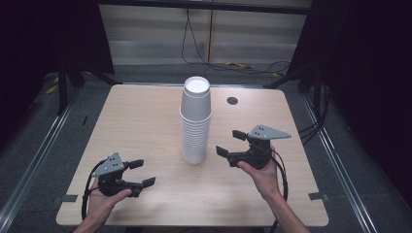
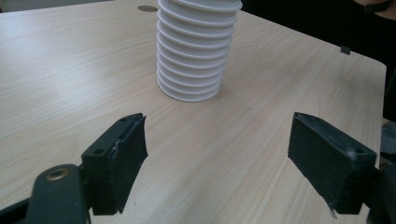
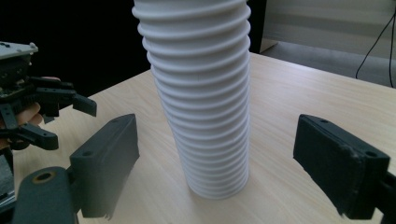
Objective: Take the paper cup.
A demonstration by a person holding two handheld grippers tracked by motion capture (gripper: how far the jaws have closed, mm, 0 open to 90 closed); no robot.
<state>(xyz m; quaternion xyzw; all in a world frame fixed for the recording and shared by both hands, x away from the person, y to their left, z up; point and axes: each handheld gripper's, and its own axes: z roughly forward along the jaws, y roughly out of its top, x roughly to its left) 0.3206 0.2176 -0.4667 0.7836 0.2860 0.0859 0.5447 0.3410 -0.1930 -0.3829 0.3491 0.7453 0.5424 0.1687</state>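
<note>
The tall stack of white paper cups (image 1: 196,121) stands upside down near the middle of the pale wood-grain bench (image 1: 141,126), its nested rims forming close ridges down the lower part, with the smooth flat-bottomed top cup above them. The right gripper (image 1: 230,142) is just beside the stack's base, jaws apart and empty. The left gripper (image 1: 142,173) is well apart from it near the front edge, jaws also apart and holding nothing.

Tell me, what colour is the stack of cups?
The stack of cups is white, clearest in the right gripper view.
</note>
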